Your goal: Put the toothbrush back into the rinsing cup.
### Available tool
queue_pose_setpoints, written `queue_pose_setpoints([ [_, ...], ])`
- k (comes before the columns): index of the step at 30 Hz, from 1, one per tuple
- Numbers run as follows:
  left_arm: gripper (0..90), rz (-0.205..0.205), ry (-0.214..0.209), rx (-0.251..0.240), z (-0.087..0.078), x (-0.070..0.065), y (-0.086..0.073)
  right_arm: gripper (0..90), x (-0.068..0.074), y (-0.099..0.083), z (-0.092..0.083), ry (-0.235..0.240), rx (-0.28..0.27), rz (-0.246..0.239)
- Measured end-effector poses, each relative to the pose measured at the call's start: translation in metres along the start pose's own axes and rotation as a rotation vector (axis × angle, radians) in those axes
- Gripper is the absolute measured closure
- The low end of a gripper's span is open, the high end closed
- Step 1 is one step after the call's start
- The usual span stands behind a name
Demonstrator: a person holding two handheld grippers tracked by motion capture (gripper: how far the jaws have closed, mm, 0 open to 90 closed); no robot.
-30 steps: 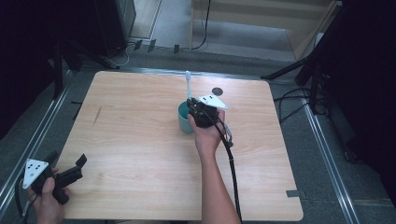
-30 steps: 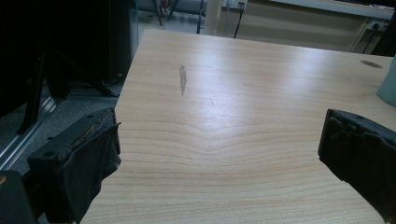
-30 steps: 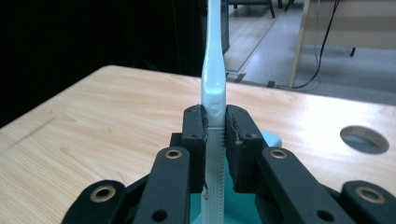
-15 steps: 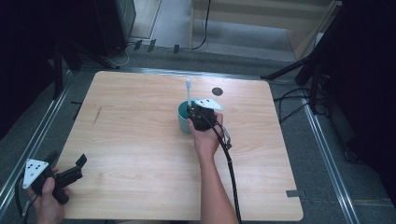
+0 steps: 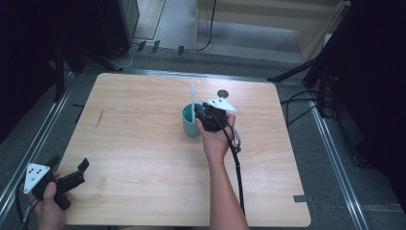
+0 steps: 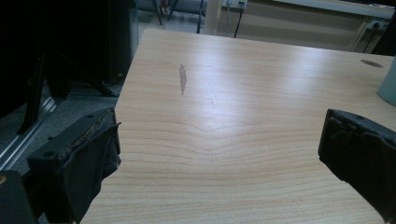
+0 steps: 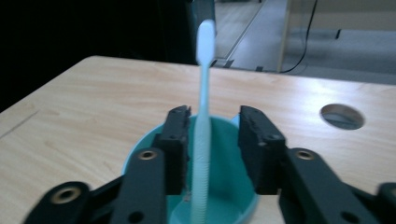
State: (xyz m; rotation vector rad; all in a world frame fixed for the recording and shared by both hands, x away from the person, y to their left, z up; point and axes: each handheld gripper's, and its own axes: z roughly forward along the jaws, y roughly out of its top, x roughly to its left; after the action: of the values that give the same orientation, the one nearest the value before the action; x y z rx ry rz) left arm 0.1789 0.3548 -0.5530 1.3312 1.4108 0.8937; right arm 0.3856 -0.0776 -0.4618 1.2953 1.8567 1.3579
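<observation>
The right gripper (image 7: 212,135) has just been opening its jaws, and the toothbrush (image 7: 203,93) stands between them, nearest the left pad with a gap to the other, so it looks let go. It stands upright because its lower end sits inside the teal cup (image 7: 224,154) just under the jaws. The left gripper (image 6: 217,149) rests spread wide over bare table (image 6: 243,93), well apart from the cup.

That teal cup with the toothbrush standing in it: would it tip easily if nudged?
Probably. The teal cup looks small, light plastic, and the tall toothbrush leans well above its rim, raising the balance. On the smooth wooden table it may slide first.
</observation>
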Motion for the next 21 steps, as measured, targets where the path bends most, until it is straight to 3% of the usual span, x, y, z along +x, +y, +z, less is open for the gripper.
queue_pose_setpoints([
  [7,0.0,0.001,0.001,0.001,0.0,0.0,0.0,35.6,-0.015,0.009,-0.017,-0.018,-0.02,-0.003],
  [10,0.0,0.003,0.003,0.002,0.0,-0.001,0.0,26.1,-0.021,0.011,-0.024,-0.056,-0.01,-0.009],
  [13,0.0,0.003,0.003,0.002,0.0,0.0,0.0,11.0,-0.027,0.013,-0.031,-0.109,0.01,-0.002],
  [16,0.0,0.004,0.003,0.002,0.0,0.0,0.0,0.0,-0.035,0.015,-0.039,-0.135,-0.002,0.01],
  [21,0.0,0.006,0.003,0.002,0.0,-0.001,0.0,0.0,-0.047,0.012,-0.053,-0.177,-0.024,-0.009],
])
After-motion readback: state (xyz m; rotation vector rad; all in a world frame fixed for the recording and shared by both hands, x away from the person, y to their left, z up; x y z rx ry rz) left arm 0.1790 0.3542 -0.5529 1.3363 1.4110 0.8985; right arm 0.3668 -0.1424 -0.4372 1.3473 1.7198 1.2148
